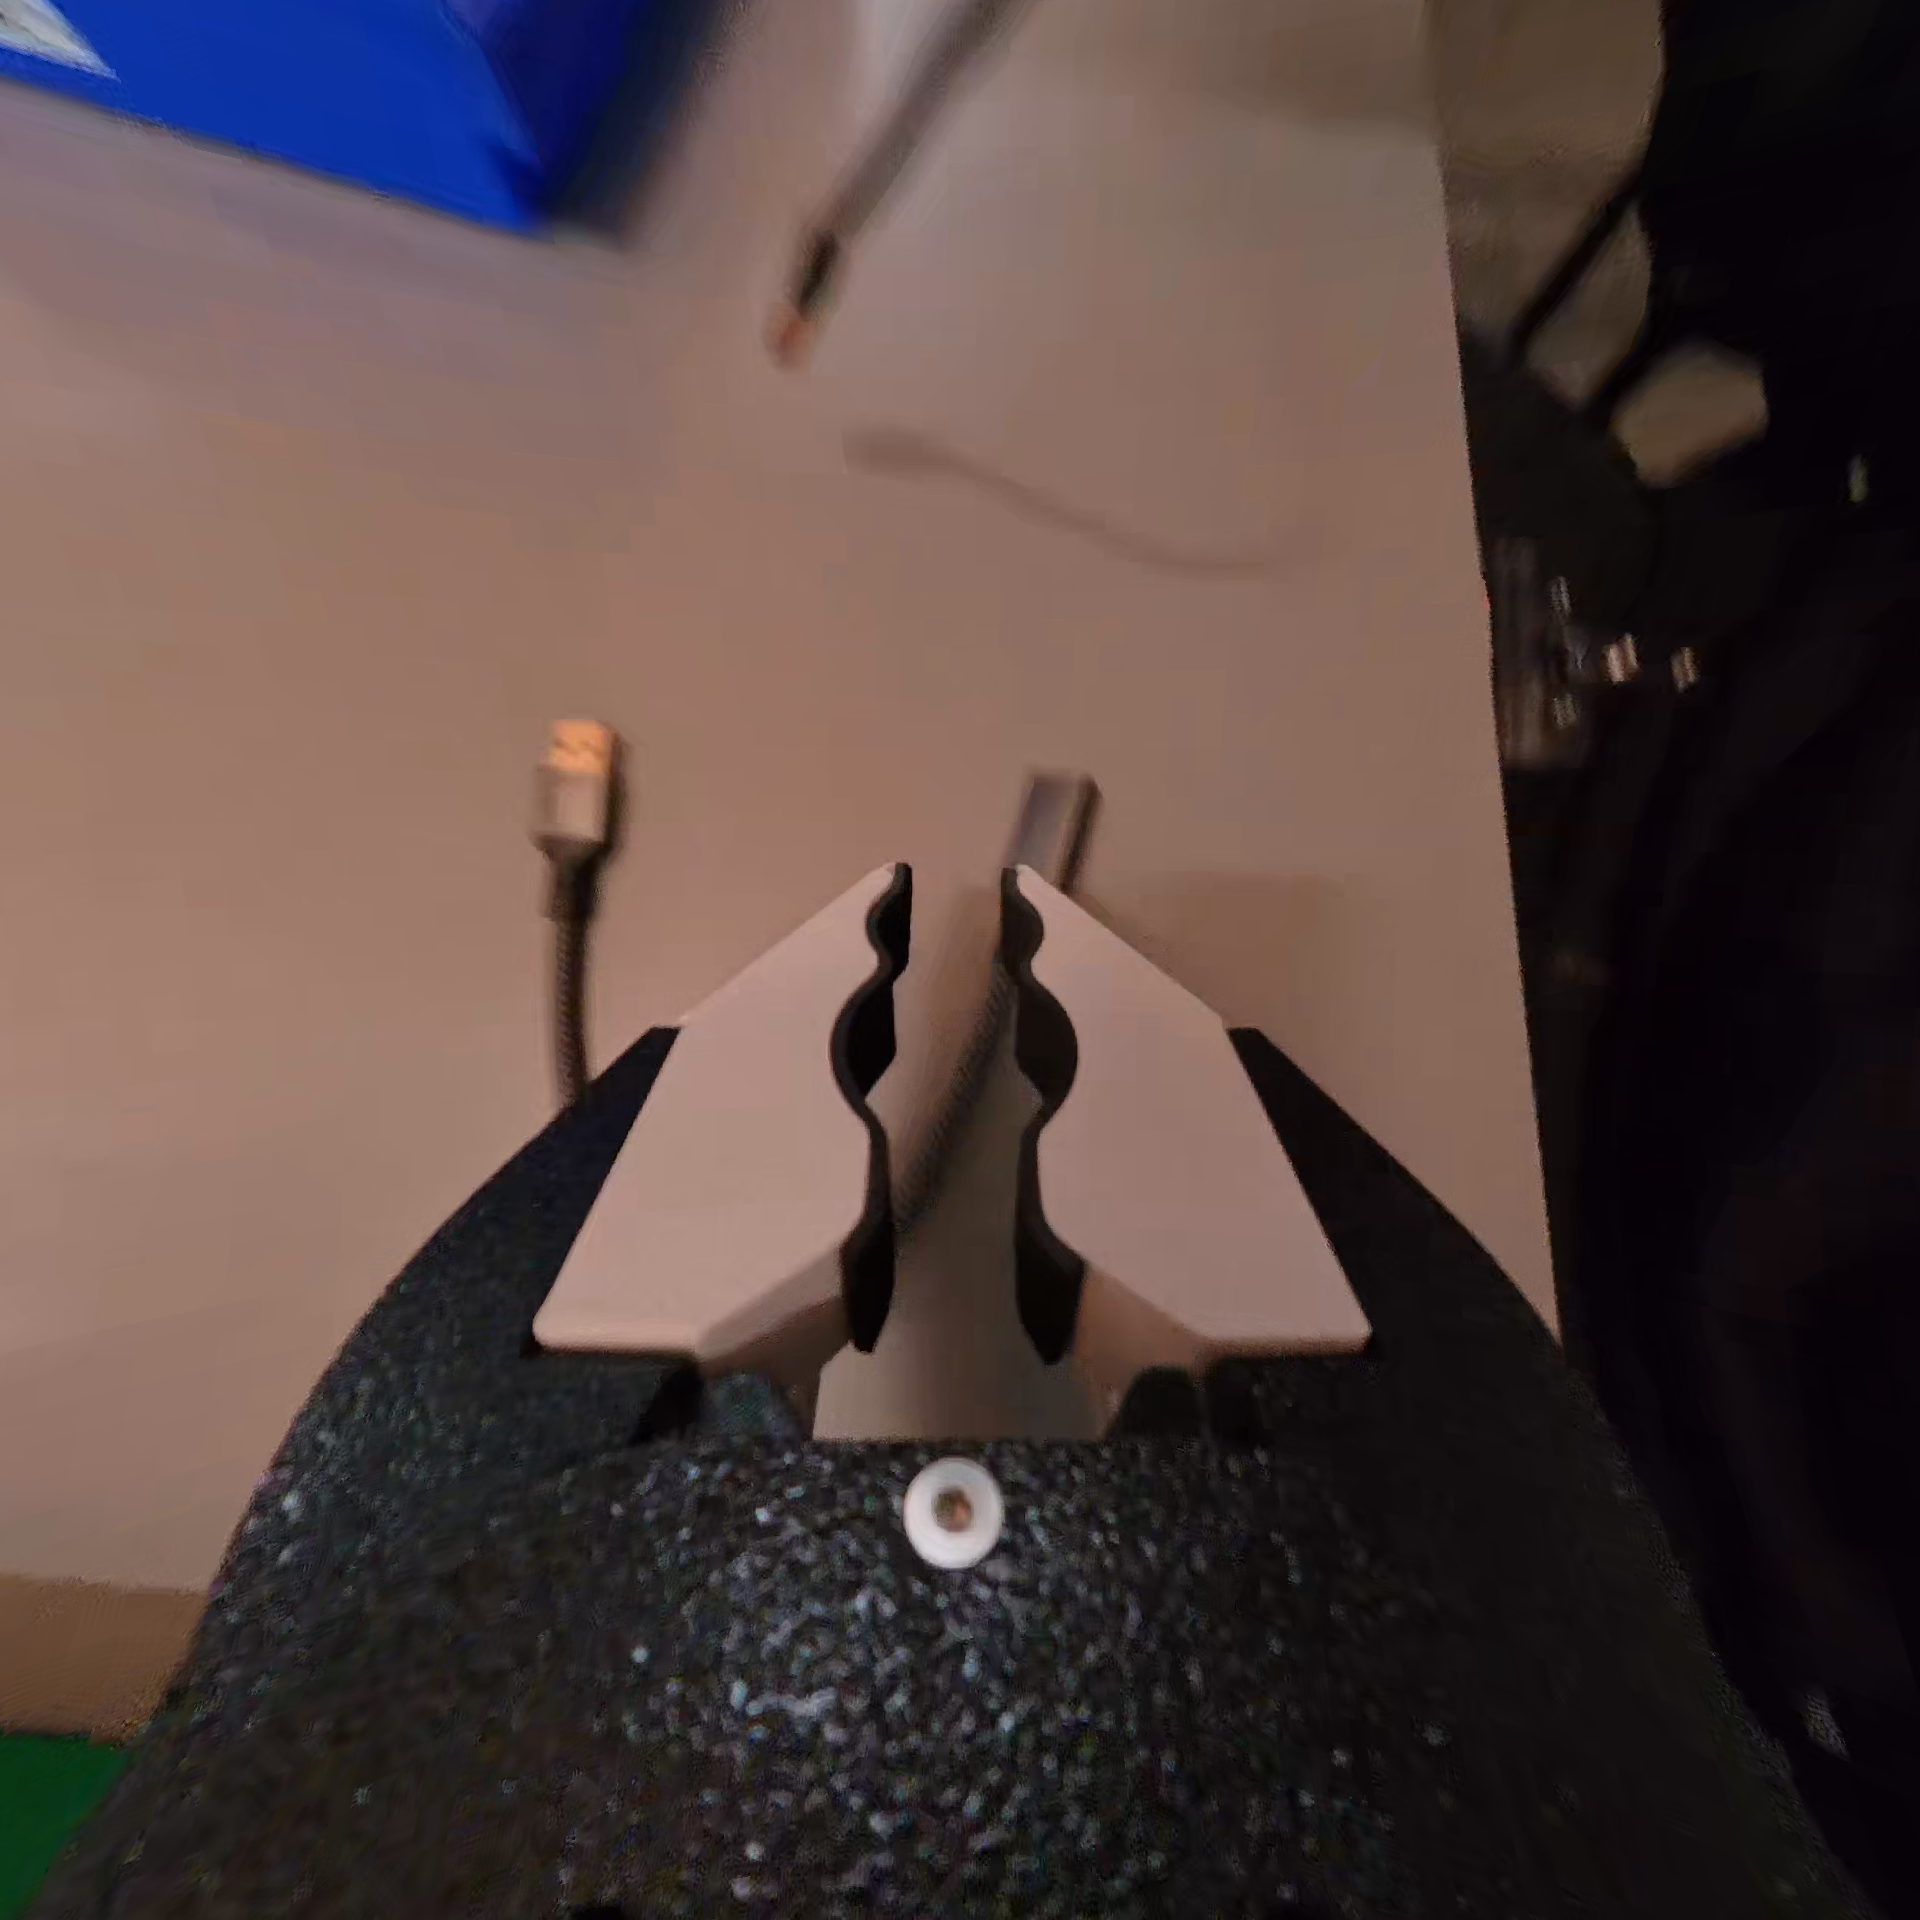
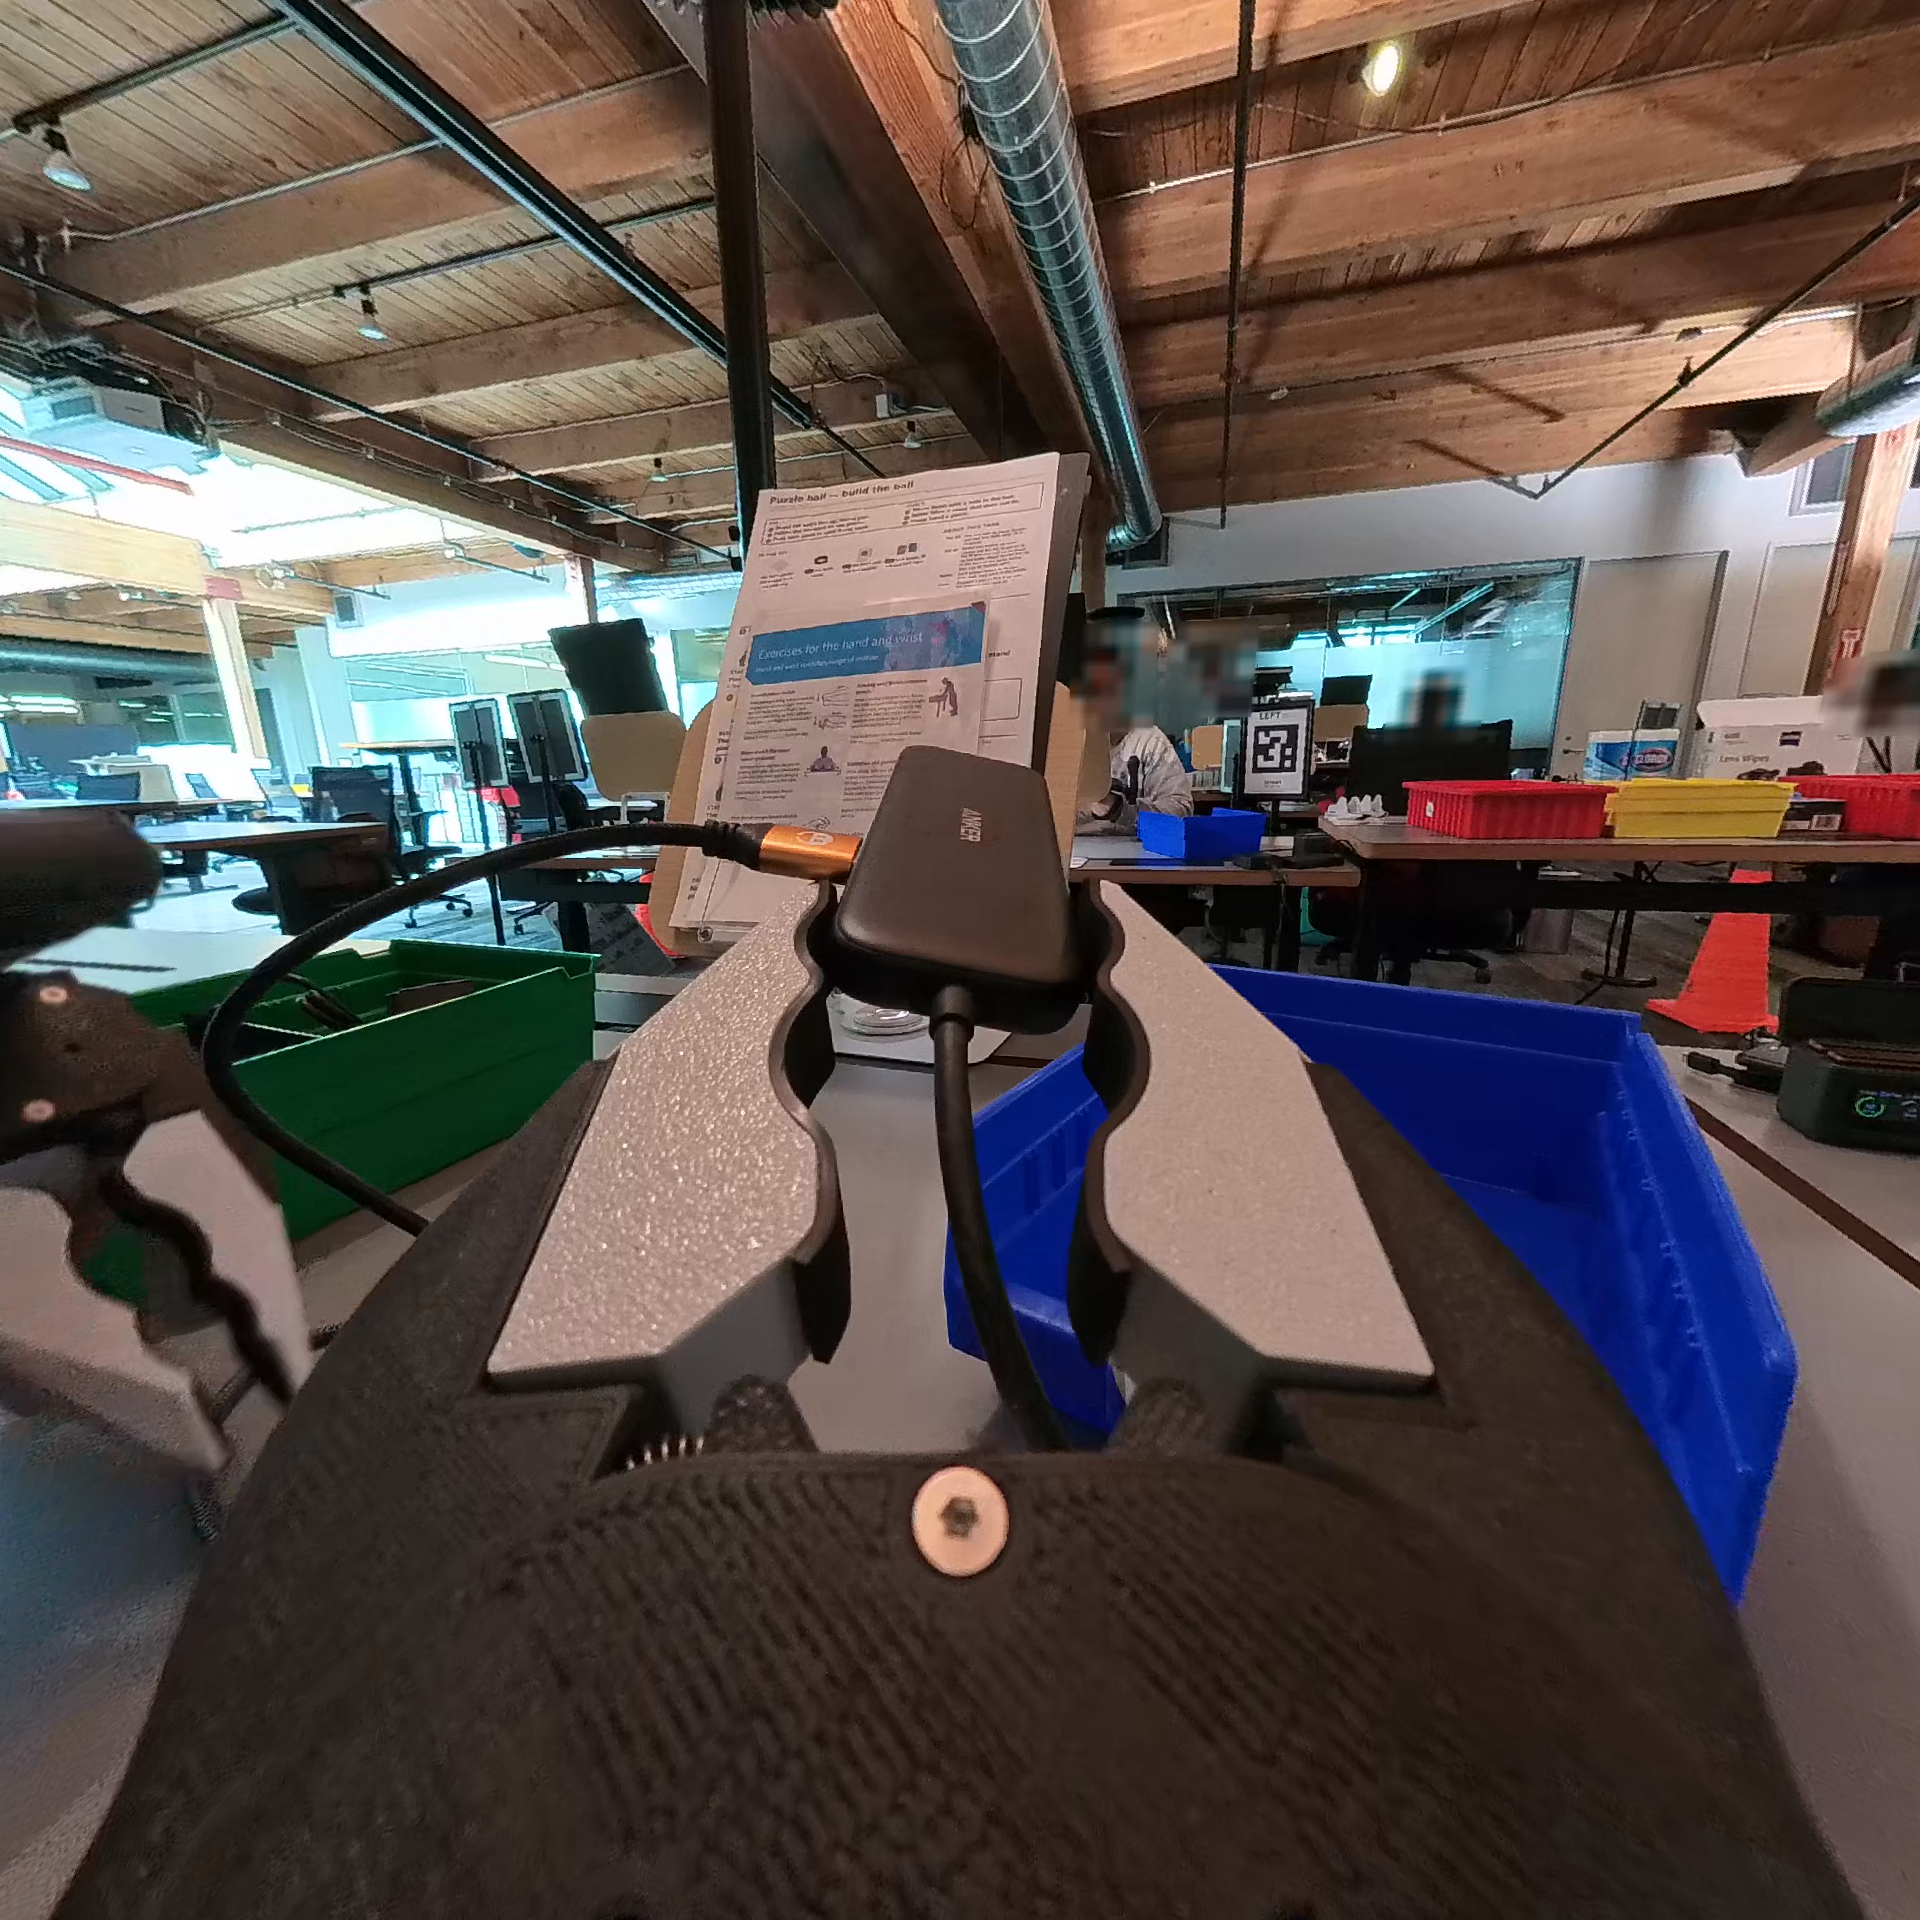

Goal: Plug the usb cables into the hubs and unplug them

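My right gripper (image 2: 956,935) is shut on a black USB hub (image 2: 961,862) and holds it up above the table. An orange-collared plug (image 2: 805,847) sits in the hub's left side; its black cable (image 2: 312,935) loops down to the left. The hub's own lead (image 2: 961,1143) hangs between my fingers. My left gripper (image 1: 956,873) points down at the table, jaws a narrow gap apart. A braided cable (image 1: 961,1081) runs under that gap, its grey plug (image 1: 1055,821) just past the right fingertip. The left gripper also shows in the right wrist view (image 2: 156,1278).
A second braided cable with a silver plug (image 1: 577,779) lies left of my left gripper. A blurred cable end (image 1: 805,301) and a thin cable (image 1: 1039,509) lie farther off. A blue bin (image 2: 1455,1195), a green bin (image 2: 395,1049) and a paper stand (image 2: 883,675) are ahead.
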